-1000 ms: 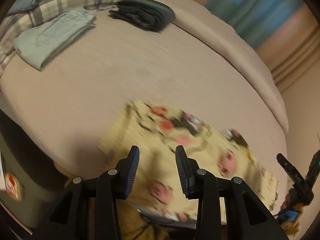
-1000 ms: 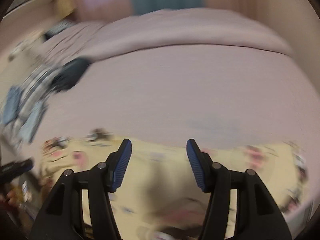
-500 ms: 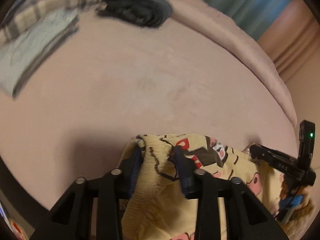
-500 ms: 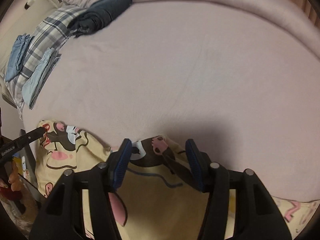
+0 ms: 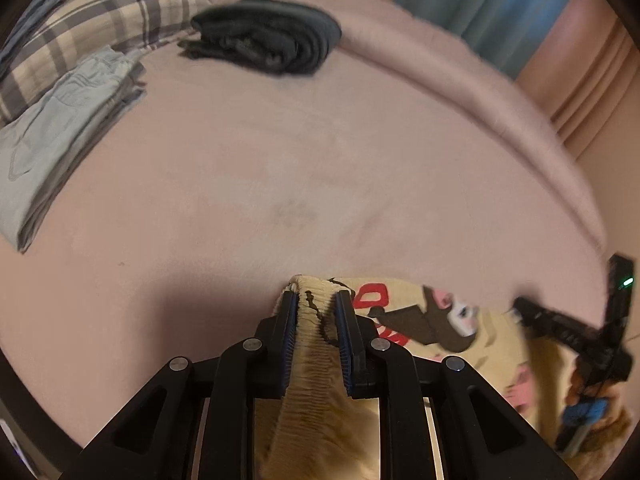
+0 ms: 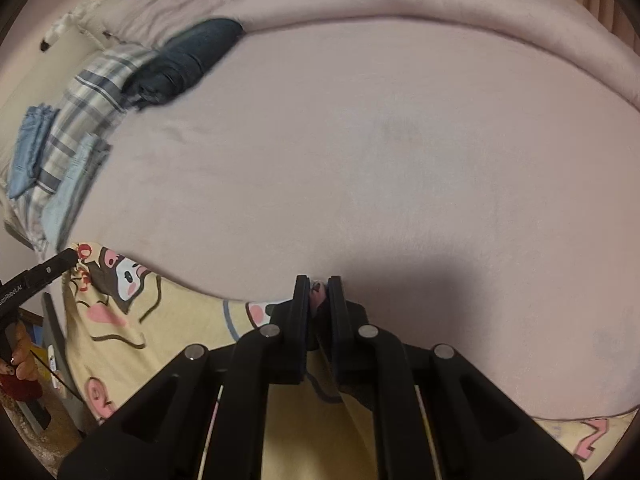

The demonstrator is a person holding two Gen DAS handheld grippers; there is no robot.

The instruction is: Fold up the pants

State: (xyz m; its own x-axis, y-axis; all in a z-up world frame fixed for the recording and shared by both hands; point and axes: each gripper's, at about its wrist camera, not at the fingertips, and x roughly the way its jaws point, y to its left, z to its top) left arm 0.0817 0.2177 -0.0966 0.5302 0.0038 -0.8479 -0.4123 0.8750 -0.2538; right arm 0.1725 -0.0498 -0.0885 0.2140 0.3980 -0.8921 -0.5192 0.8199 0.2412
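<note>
Pink bedding covers the bed [image 5: 280, 168], with teal curtains [image 5: 492, 4] at upper right of the left wrist view. Yellow cartoon-print pants [image 5: 420, 320] lie at the lower edge of the bed. The left hand-held gripper [image 5: 316, 320] is clenched on their gathered waistband; the right hand-held gripper [image 6: 318, 300] is clamped on a pinch of their fabric. Folded dark pants [image 5: 268, 40] and folded light-blue pants [image 5: 60, 136] sit at upper left beside a plaid pillow [image 5: 100, 12].

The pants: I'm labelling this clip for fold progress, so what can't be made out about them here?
- Pants legs and hems: cut off by the lower edge in both views.
- Fabric inside the left gripper and right gripper: hidden by the fingers.
- Layers under the top one: hidden by the fabric itself.
- Right gripper in the left view: motion-blurred.
</note>
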